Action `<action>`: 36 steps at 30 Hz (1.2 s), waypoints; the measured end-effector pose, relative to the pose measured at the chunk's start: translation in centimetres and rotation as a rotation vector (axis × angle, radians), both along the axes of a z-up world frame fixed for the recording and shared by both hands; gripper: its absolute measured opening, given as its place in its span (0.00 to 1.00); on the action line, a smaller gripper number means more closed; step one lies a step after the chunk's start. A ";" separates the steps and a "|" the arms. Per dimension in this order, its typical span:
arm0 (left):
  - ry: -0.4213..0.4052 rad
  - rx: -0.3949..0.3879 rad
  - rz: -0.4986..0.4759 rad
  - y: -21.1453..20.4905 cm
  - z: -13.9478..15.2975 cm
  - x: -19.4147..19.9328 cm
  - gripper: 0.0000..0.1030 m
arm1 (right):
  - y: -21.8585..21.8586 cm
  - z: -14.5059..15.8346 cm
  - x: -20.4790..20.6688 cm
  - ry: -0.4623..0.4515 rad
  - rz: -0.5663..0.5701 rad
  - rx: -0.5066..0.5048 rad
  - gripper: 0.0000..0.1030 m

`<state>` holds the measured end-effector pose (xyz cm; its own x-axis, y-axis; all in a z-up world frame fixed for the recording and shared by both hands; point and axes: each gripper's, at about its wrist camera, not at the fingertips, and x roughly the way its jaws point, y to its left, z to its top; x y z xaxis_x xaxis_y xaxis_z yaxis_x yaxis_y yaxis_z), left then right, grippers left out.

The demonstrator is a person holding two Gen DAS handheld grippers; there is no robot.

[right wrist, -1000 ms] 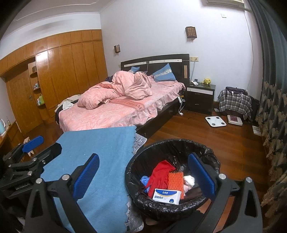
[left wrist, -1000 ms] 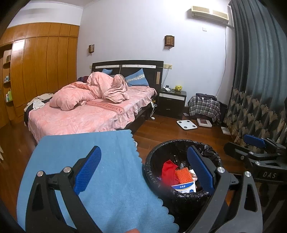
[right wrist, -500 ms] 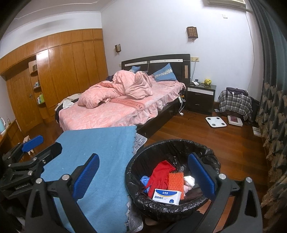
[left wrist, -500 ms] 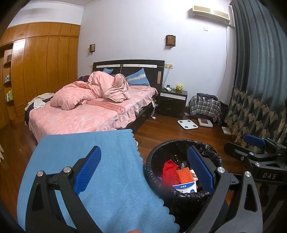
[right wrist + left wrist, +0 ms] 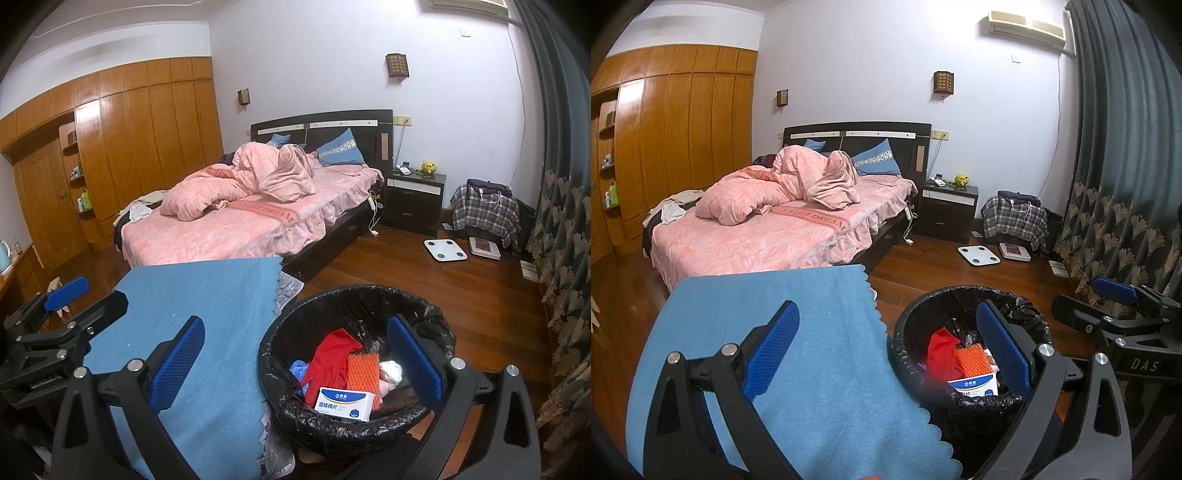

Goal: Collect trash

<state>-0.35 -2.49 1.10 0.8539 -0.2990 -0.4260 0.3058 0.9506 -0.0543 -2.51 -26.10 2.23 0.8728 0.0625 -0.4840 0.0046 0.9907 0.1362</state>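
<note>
A trash bin [image 5: 971,295] lined with a black bag stands on the floor right of a blue-covered table [image 5: 798,314]; it also shows in the right wrist view [image 5: 354,295]. Inside lie a red cloth [image 5: 328,354], an orange foam net [image 5: 364,371], a white-and-blue box [image 5: 345,404], a blue item and white scraps. My left gripper [image 5: 886,350] is open and empty above the table's right edge and the bin. My right gripper [image 5: 293,360] is open and empty above the bin. Each gripper shows in the other's view, the right one [image 5: 1115,295] and the left one [image 5: 66,293].
A bed [image 5: 768,229] with pink bedding stands behind the table. A dark nightstand [image 5: 949,206], a white scale [image 5: 979,254] and a plaid-covered heap [image 5: 1015,218] sit on the wooden floor beyond. Dark curtains [image 5: 1126,166] hang at the right, wooden wardrobes [image 5: 665,140] at the left.
Almost nothing: both views have drifted very slightly. Both grippers stay open and empty, and the bin's contents are the same.
</note>
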 end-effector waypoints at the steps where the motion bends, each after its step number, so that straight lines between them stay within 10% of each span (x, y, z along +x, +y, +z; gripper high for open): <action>1: 0.000 0.000 0.000 0.0 0.0 0.0 0.91 | 0.0 0.0 0.0 0.000 0.000 0.001 0.94; 36: 0.003 0.001 0.000 0.2 0.4 0.1 0.91 | 0.3 0.2 0.2 0.003 0.001 -0.002 0.94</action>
<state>-0.28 -2.32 1.52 0.8525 -0.2984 -0.4293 0.3055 0.9506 -0.0540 -2.34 -25.79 2.43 0.8714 0.0623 -0.4866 0.0040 0.9910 0.1341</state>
